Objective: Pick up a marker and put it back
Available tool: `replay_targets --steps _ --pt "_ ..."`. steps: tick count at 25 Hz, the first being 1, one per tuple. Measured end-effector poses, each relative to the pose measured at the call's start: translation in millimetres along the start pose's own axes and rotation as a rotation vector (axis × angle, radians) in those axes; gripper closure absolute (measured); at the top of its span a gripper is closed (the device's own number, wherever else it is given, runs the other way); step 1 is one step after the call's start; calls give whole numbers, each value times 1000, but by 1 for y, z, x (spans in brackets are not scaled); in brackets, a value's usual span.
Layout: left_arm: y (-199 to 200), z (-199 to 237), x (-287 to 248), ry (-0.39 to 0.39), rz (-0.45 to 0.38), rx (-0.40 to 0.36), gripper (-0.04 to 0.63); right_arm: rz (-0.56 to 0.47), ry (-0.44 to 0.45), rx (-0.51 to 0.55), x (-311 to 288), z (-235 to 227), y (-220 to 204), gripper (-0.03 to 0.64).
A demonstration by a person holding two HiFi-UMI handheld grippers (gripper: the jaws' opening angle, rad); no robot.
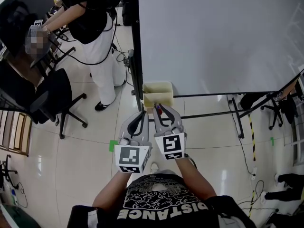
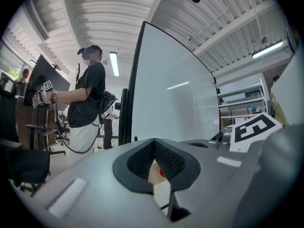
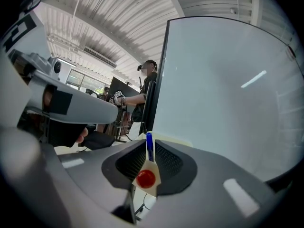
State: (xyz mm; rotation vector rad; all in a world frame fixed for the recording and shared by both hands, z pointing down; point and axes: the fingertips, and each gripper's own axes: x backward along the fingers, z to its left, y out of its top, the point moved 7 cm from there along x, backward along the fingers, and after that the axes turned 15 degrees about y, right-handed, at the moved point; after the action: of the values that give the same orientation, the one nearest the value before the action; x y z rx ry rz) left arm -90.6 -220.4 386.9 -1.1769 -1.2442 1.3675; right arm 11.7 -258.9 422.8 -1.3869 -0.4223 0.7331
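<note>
Red at its near end and blue at its far tip, the marker [image 3: 146, 177] sits clamped between the jaws of the right gripper [image 3: 151, 144], lying along them and pointing away from the person. From the head view, this marker [image 1: 157, 109] lies just on the near side of a cream box [image 1: 158, 91] that stands at the near left corner of the whiteboard [image 1: 218, 37]; whether it touches the box cannot be told. The right gripper [image 1: 164, 112] and the left gripper [image 1: 141, 114] are held side by side, close together, both aimed at the box.

The left gripper [image 2: 154, 141] has its jaws pressed together at the tips with nothing between them; through the gap below, a bit of the cream box and a red spot show.

The only readable print is "DISTANCE" in white capitals on the holder's black shirt [image 1: 164, 208], seen upside down from above. Each gripper's cube [image 1: 172, 144] carries black-and-white square patterns, no words.

Far to the left, another person [image 1: 97, 27] in a black top and white trousers stands beside a black office chair [image 1: 54, 96]. A small green tape mark [image 1: 113, 145] lies on the pale tiled floor, left of the grippers.
</note>
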Motion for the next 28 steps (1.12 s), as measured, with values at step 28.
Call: replay_targets --steps 28 --pt "15 -17 54 -43 -36 10 589 -109 -47 -20 69 36 48 577"
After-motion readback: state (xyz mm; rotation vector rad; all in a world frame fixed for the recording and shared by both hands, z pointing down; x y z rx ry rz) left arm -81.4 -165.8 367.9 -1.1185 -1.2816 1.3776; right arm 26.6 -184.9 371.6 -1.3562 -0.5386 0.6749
